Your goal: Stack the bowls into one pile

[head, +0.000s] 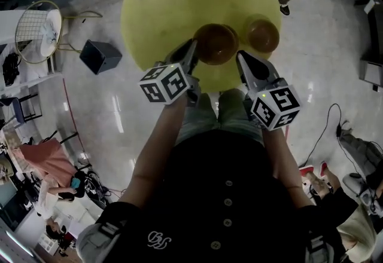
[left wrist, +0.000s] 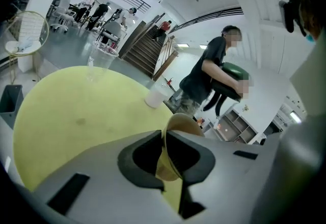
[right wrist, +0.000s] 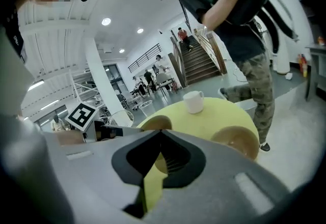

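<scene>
Your left tool (head: 192,51) pinches the brown bowl (head: 216,44) by its rim, ready for carrying to the second bowl (head: 263,35); your right tool (head: 242,57) is closed, empty.

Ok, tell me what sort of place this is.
Probably a large open workspace or lobby hall, not a home. There is a polished floor, a wide staircase leading to an upper level, and people gathered around furniture far beyond the round yellow table.
</scene>
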